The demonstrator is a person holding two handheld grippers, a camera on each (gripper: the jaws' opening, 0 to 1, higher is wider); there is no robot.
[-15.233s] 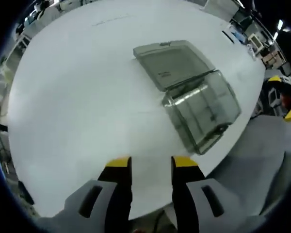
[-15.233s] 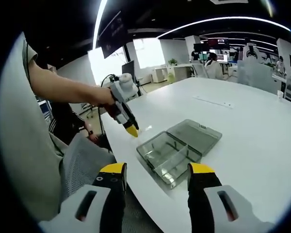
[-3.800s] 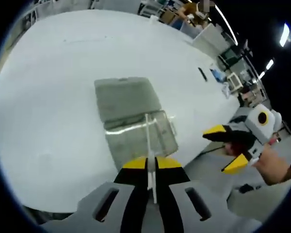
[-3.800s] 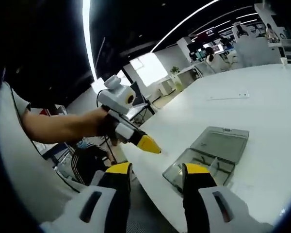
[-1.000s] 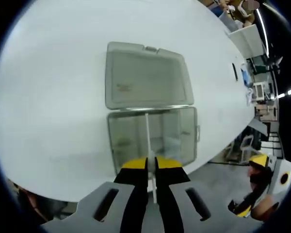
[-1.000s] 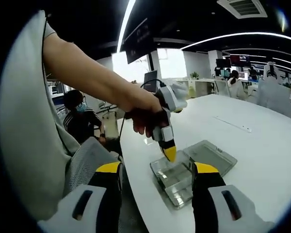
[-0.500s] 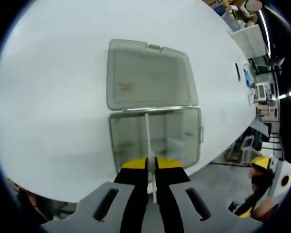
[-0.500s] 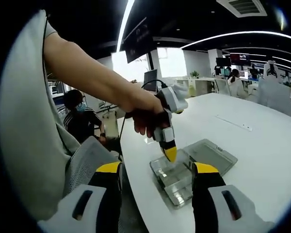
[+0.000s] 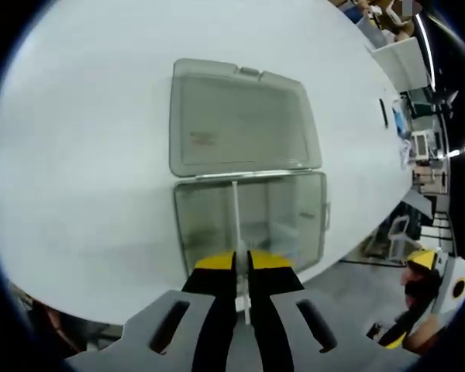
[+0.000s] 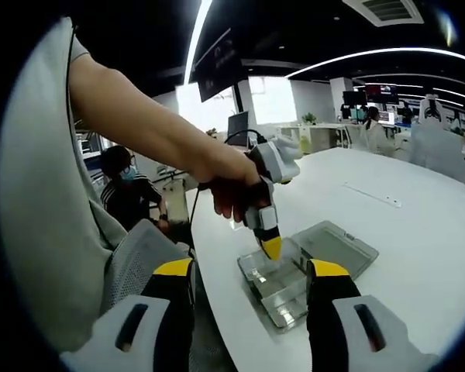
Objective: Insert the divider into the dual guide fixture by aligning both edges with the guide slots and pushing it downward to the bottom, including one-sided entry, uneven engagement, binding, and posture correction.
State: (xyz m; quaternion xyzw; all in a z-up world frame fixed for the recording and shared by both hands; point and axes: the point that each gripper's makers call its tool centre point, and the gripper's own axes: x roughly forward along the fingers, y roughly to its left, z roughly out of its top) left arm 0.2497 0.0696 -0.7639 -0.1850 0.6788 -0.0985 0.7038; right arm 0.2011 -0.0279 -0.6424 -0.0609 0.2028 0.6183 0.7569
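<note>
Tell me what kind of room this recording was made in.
Probably an open-plan office or lab. A large white table holds the clear box, with desks carrying monitors behind, long ceiling light strips, and a seated person nearby.

We cannot see the divider's (image 9: 235,225) lower end behind the left hand-held gripper (image 9: 242,262); its seating stays unclear.

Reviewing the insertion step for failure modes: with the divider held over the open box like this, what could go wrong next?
1. The left claw pinches the thin divider at its near end only; the far end could enter unevenly and bind.
2. The clear box sits near the table edge and nothing holds it; the right claw is open and off the box, so a push may slide it.
</note>
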